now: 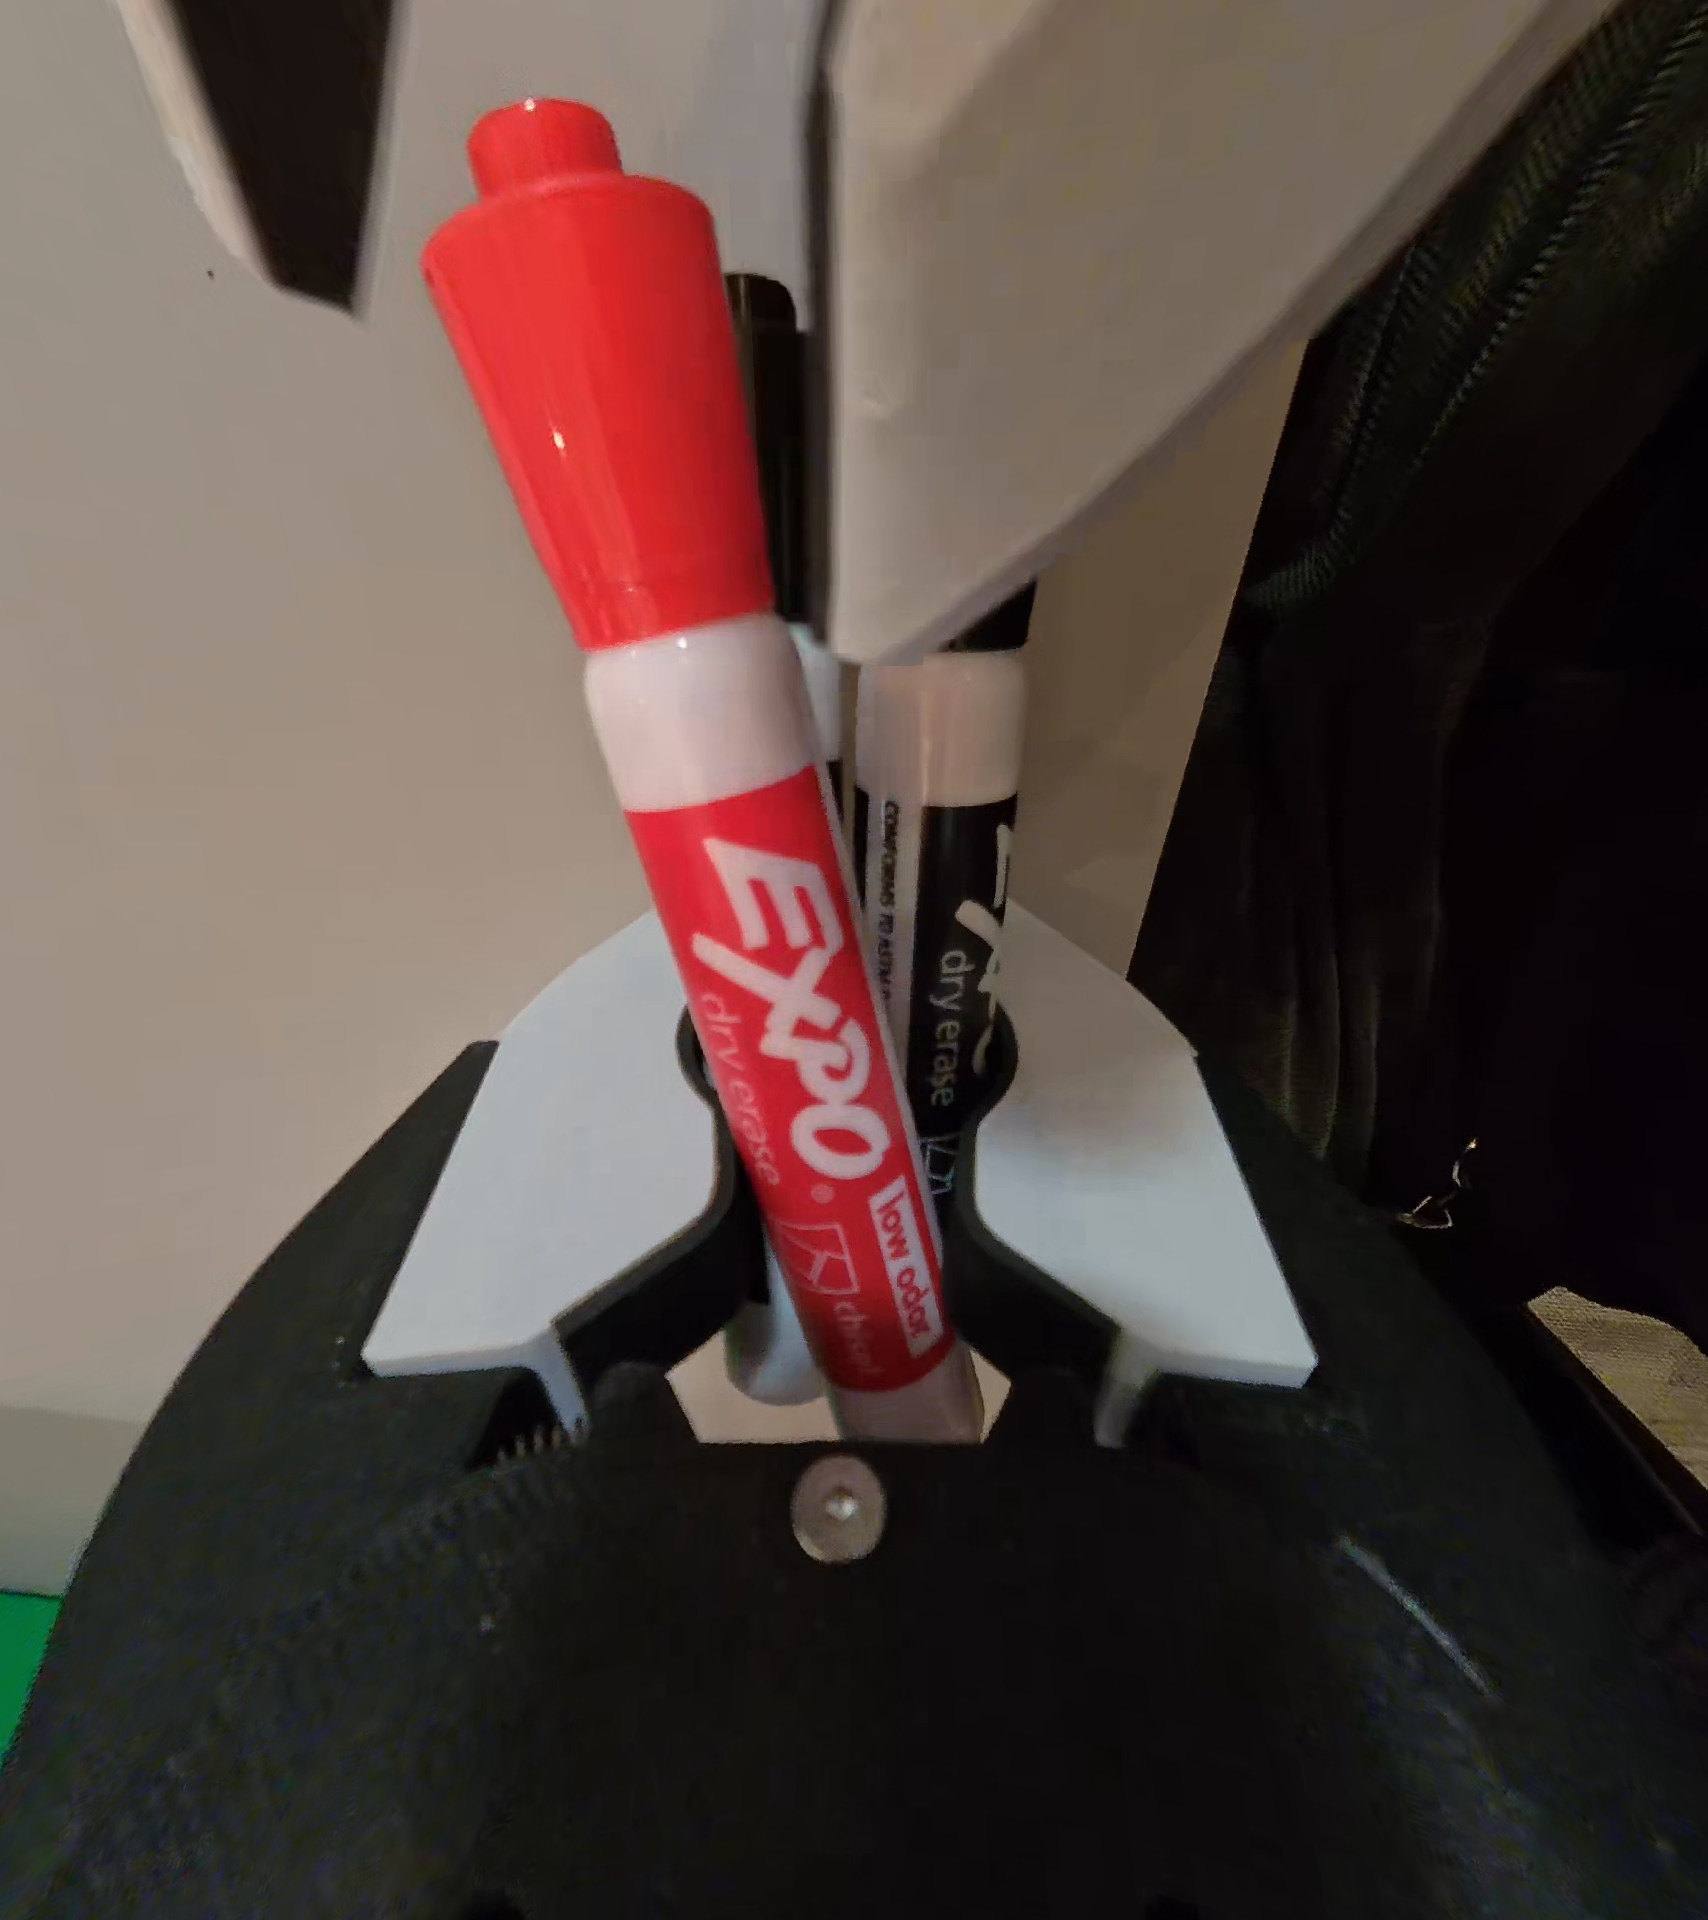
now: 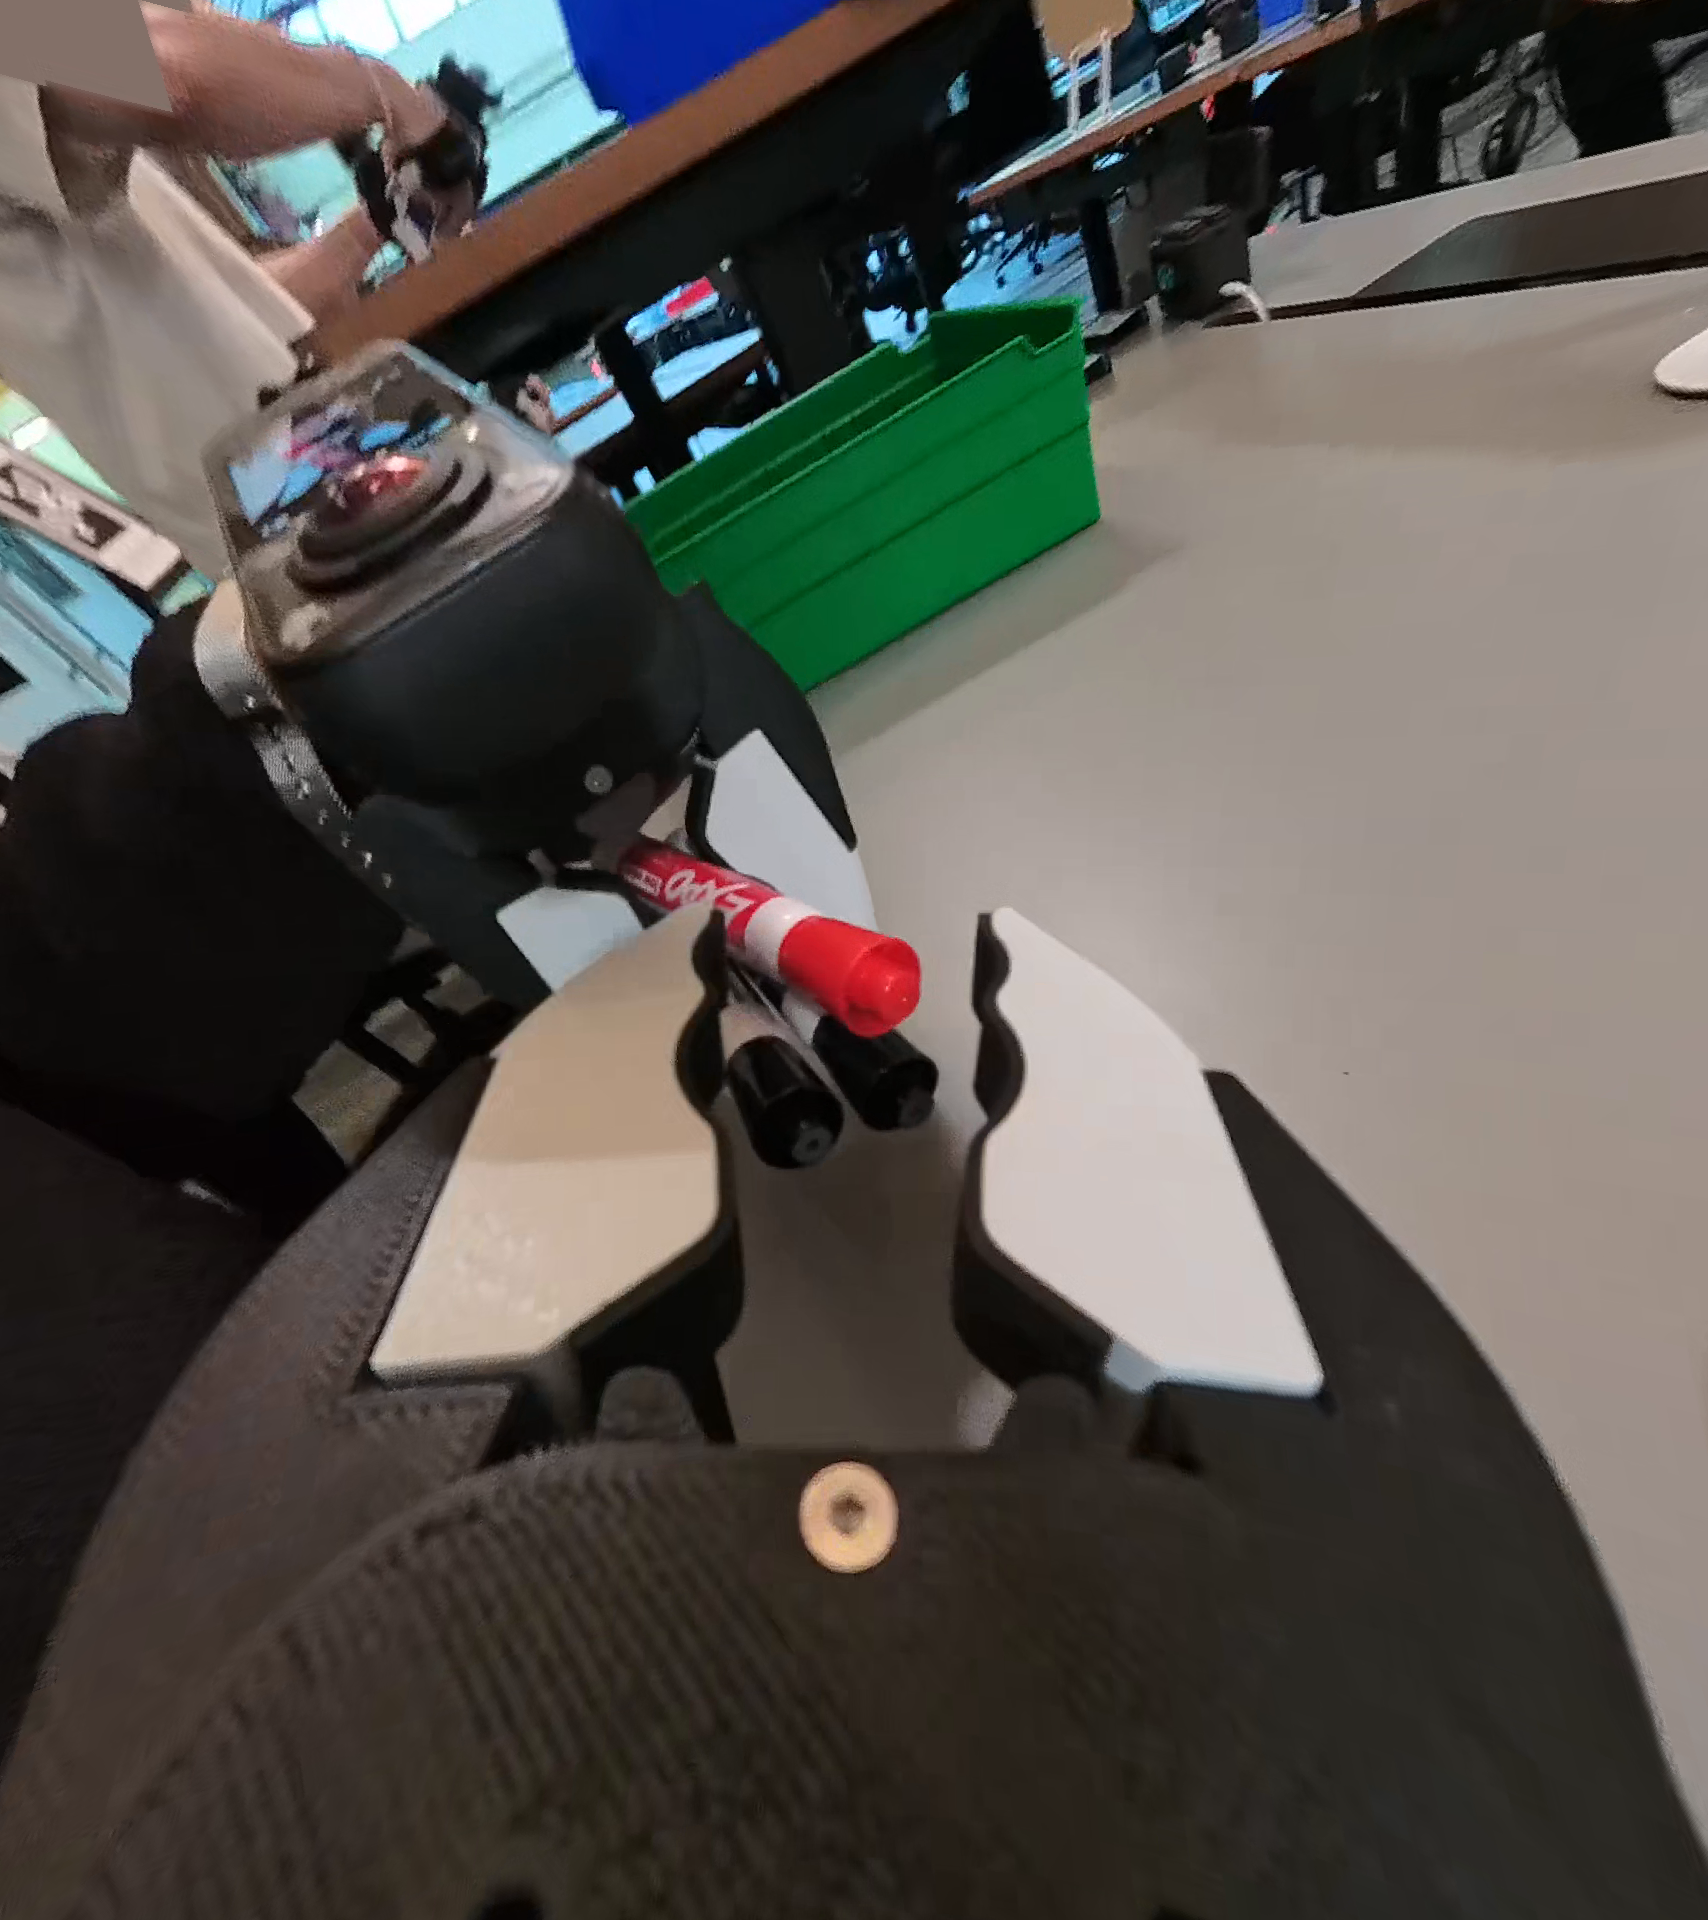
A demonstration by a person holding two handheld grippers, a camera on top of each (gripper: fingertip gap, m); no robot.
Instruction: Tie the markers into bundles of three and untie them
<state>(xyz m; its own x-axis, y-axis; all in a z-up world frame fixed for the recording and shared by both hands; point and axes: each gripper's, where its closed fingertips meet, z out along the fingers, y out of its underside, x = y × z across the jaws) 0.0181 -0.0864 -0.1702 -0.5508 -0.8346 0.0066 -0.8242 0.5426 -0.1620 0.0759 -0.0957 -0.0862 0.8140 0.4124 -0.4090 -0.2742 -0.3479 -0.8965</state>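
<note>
The left tongs [image 1: 845, 1049] are clamped on three markers at the lower part of their barrels: a red marker [image 1: 725, 935] in front, with two black markers [image 2: 834, 1091] behind and beside it, all held above the grey table [image 2: 1401, 779] with caps pointing away. No band or tie shows around them in either view, so whether they are bound I cannot tell. The red one sits at a slant across the others rather than lying parallel.

The right tongs [image 2: 845, 1039] stand apart and hold nothing. Their tips sit on either side of the cap ends; one finger [image 2: 621, 1091] is just beside the black caps, though contact cannot be judged.

Farther off, a green bin [image 2: 881, 488] rests on the table, and a person in a light shirt stands in the background.

The risk, as I judge it, comes from that slant. If the right tongs close on the caps unevenly, the red marker could twist further out of line or slide free of the left grip — and a loose bundle would scatter onto the table. A tie, if present, could also be snagged blind.
</note>
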